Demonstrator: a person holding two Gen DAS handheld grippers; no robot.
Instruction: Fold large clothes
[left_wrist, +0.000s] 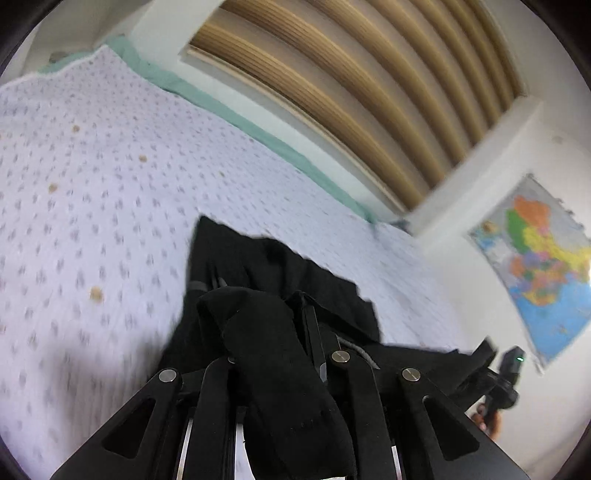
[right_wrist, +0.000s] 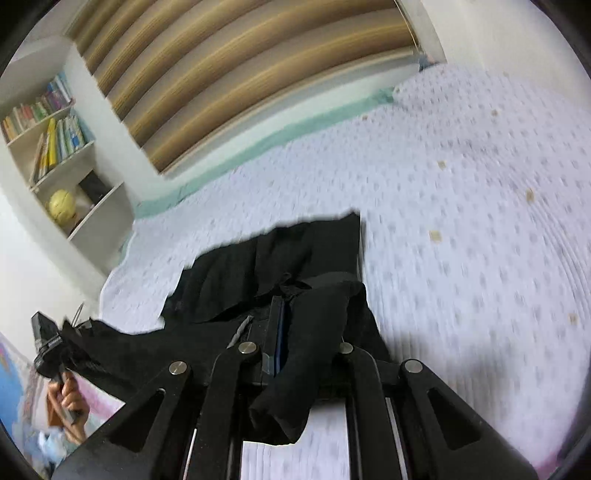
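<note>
A black garment (left_wrist: 258, 254) lies partly on the bed and is lifted at its near edge, stretched between both grippers. My left gripper (left_wrist: 280, 314) is shut on one bunched corner, and black cloth drapes back over its fingers and hides the tips. Far to the right, the right gripper (left_wrist: 491, 369) holds the other corner. In the right wrist view the garment (right_wrist: 295, 247) rises toward my right gripper (right_wrist: 295, 310), shut on a fold that hangs down between its arms. The left gripper (right_wrist: 51, 339), held by a hand (right_wrist: 66, 402), grips the stretched edge at the far left.
The bed carries a white quilt with small grey marks (left_wrist: 92, 184) (right_wrist: 461, 221) over a teal sheet edge (left_wrist: 229, 107). Behind it is a window with a brown striped blind (left_wrist: 351, 92). A bookshelf (right_wrist: 62, 155) stands at one side and a wall map (left_wrist: 543, 266) hangs at the other.
</note>
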